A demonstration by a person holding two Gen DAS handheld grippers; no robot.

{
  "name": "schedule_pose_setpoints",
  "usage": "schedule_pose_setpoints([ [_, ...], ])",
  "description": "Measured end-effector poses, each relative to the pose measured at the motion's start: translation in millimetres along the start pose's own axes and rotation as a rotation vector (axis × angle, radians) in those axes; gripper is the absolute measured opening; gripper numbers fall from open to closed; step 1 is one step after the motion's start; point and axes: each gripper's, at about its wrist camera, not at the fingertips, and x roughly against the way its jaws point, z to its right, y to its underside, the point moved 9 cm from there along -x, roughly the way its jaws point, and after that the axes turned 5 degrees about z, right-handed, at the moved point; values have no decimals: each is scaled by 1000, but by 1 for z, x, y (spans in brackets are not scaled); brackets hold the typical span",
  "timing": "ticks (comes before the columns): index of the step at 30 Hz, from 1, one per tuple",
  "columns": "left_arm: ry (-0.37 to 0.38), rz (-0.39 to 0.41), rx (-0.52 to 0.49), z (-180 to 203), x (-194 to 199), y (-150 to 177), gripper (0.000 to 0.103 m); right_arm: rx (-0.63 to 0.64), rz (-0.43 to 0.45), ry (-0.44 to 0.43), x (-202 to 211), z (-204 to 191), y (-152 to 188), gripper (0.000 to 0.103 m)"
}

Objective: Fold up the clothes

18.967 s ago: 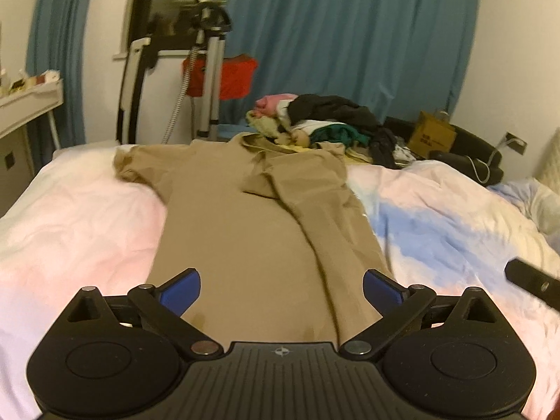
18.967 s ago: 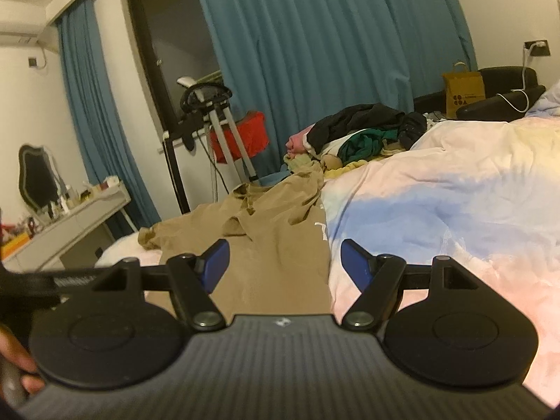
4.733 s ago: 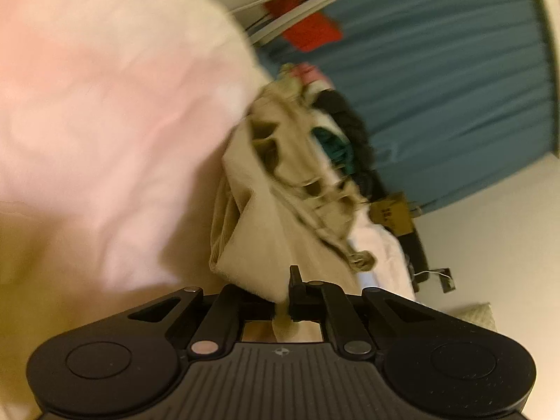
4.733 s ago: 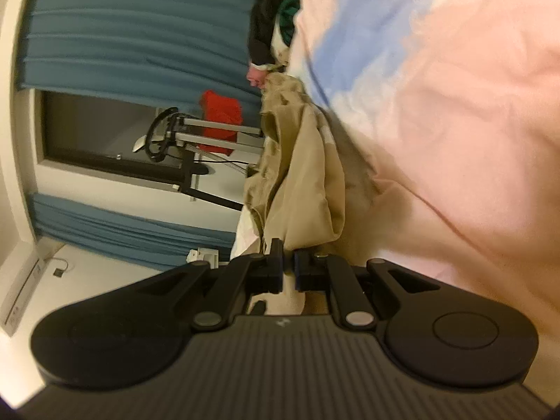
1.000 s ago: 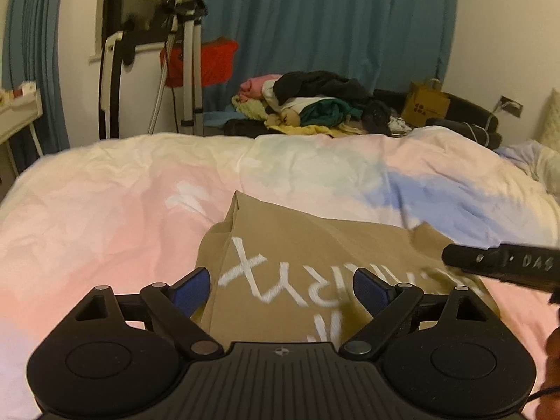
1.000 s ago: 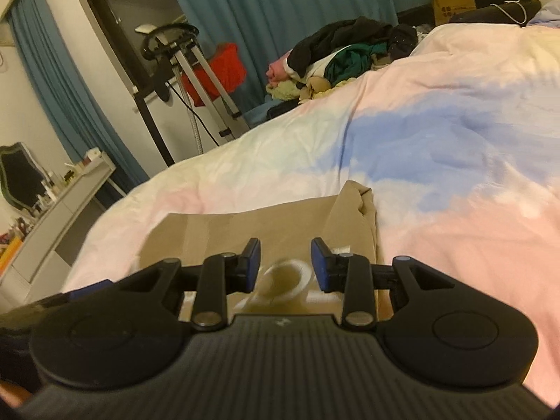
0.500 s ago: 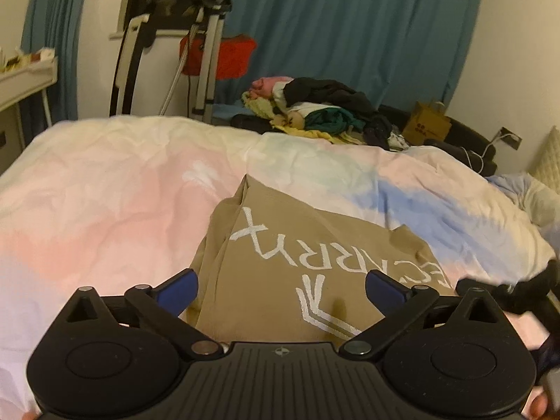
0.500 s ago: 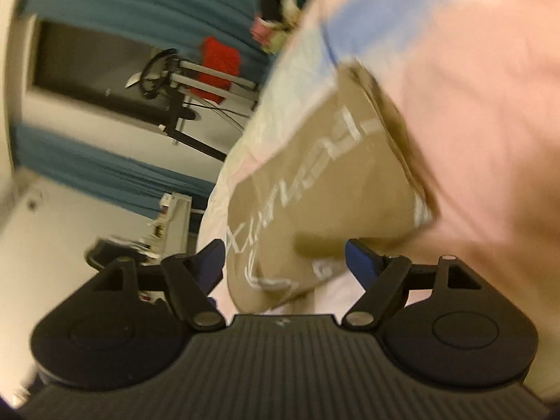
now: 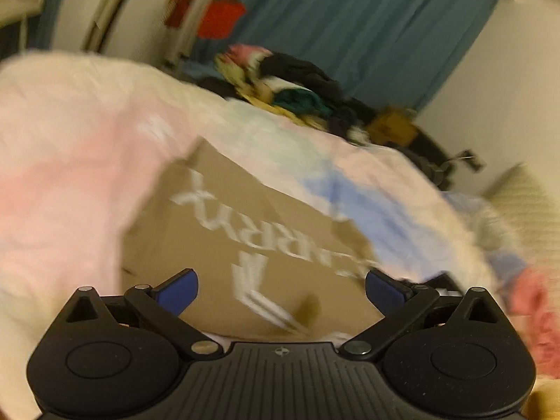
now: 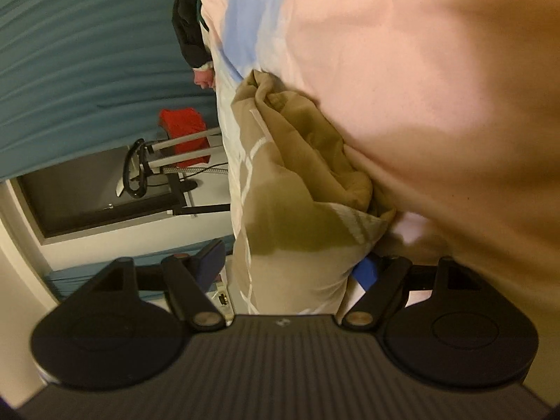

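A tan T-shirt with white lettering lies folded on the pastel duvet. My left gripper is open and hovers just above its near edge, tilted and blurred by motion. My right gripper is rolled on its side, open, with the tan T-shirt's right edge lying between its blue pads. The fingers stand wide apart on either side of the bunched fabric.
A pile of unfolded clothes sits at the far end of the bed before the teal curtain. A metal rack with a red bag stands at the back left. A pillow lies at the right.
My left gripper has tilted and dropped closer to the shirt. My right gripper has rolled further onto its side and moved in until the shirt's edge sits between its open fingers.
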Motion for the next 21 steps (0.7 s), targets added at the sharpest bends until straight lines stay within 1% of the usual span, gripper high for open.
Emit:
schedule_pose_setpoints([
  [2,70,-21,56,5,-2,3,103,19,16,-22,4,-4,4,78],
  [4,105,-33,97,6,-6,6,103,45,28,-52,7,-10,8,78],
  [9,136,-56,156,0,-14,10,103,126,56,-139,12,-32,10,78],
  [11,156,-81,198,-3,-19,13,103,153,55,-139,11,-37,10,78],
  [14,187,-124,273,-9,-25,19,103,158,52,-134,11,-36,10,78],
  [19,270,-223,473,-22,-41,31,101,166,51,-157,16,-39,5,78],
  [21,287,-229,506,-24,-44,33,101,176,51,-167,17,-42,2,78],
])
